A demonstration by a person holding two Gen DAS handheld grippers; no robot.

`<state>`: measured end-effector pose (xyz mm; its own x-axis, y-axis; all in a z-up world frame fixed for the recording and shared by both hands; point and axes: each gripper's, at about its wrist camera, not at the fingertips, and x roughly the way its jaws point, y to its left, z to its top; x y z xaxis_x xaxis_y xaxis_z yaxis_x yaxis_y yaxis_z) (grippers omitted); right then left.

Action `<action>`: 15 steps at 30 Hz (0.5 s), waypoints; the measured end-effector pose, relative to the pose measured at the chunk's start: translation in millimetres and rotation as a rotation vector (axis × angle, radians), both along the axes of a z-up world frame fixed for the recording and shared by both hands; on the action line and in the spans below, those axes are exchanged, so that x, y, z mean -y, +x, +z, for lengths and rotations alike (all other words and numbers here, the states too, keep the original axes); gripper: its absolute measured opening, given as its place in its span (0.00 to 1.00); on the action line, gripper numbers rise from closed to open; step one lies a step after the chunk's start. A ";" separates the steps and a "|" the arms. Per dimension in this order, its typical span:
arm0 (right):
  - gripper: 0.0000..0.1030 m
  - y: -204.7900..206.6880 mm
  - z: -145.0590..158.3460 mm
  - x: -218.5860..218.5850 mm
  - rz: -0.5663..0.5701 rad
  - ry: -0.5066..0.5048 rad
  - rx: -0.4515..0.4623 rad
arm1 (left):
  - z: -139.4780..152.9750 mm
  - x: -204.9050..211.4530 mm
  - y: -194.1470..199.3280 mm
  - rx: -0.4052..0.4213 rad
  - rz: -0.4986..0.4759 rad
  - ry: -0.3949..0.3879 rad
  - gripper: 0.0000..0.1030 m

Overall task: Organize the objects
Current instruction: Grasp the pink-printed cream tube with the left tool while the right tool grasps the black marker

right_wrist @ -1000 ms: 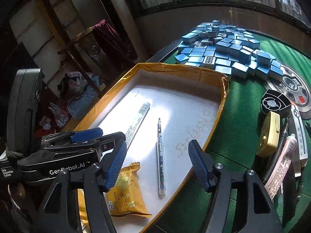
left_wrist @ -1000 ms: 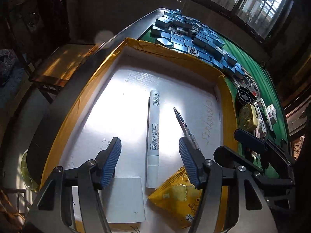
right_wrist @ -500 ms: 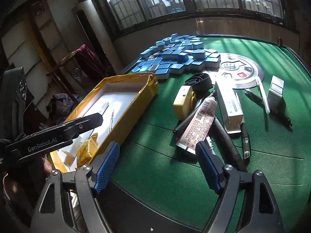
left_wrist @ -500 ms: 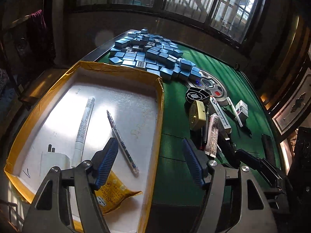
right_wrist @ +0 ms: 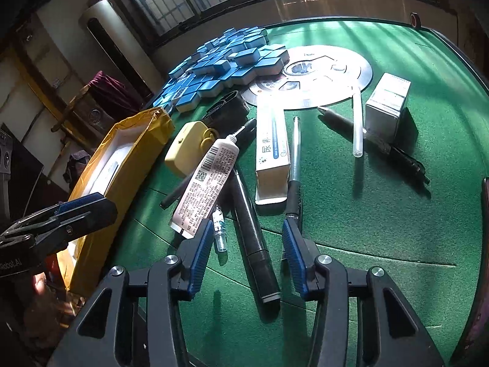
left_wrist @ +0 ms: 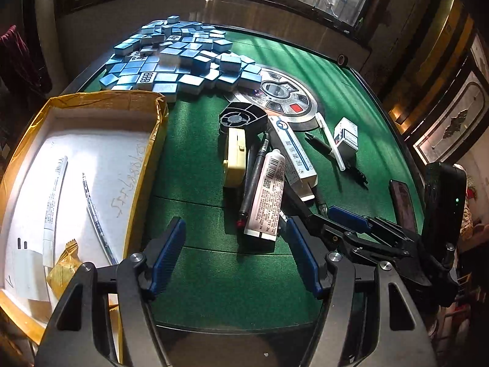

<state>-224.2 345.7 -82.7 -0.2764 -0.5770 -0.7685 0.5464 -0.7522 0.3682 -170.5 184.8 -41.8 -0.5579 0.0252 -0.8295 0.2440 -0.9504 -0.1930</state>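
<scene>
The right gripper [right_wrist: 246, 246] hangs low over the green surface [right_wrist: 382, 214], jaws wide and empty, straddling a black marker [right_wrist: 253, 229]. The left gripper [left_wrist: 235, 253], jaws also wide and empty, hovers beside the yellow-edged box [left_wrist: 143, 165], near a white tube [left_wrist: 267, 195].

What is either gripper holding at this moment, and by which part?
Nothing is held. The left gripper is open over bare green felt, and the right gripper is open with a black marker lying between its fingers, ungripped.

Two low, close wrist views over one shared green table [left_wrist: 198, 159], cluttered middle.
</scene>
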 end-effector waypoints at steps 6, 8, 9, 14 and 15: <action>0.19 -5.1 -9.2 14.8 0.008 0.099 -0.006 | 1.4 -6.3 -17.2 0.011 -0.011 -0.022 0.65; 0.15 -2.8 -10.7 7.6 0.014 0.084 0.012 | -0.3 -10.6 -26.1 0.016 -0.027 -0.028 0.65; 0.14 0.7 -10.7 2.2 0.016 0.081 0.012 | -1.6 -13.2 -30.0 0.018 -0.037 -0.023 0.65; 0.14 16.6 -9.4 -31.4 0.025 0.054 0.033 | -9.9 -35.3 -50.8 0.033 -0.105 -0.031 0.65; 0.14 18.7 -9.2 -39.0 0.018 0.045 0.040 | -12.4 -41.3 -55.5 0.041 -0.118 -0.045 0.65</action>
<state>-205.6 384.7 -91.9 -0.2350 -0.5465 -0.8038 0.5456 -0.7586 0.3562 -226.0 226.1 -54.2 -0.5189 0.0514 -0.8533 0.1365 -0.9804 -0.1421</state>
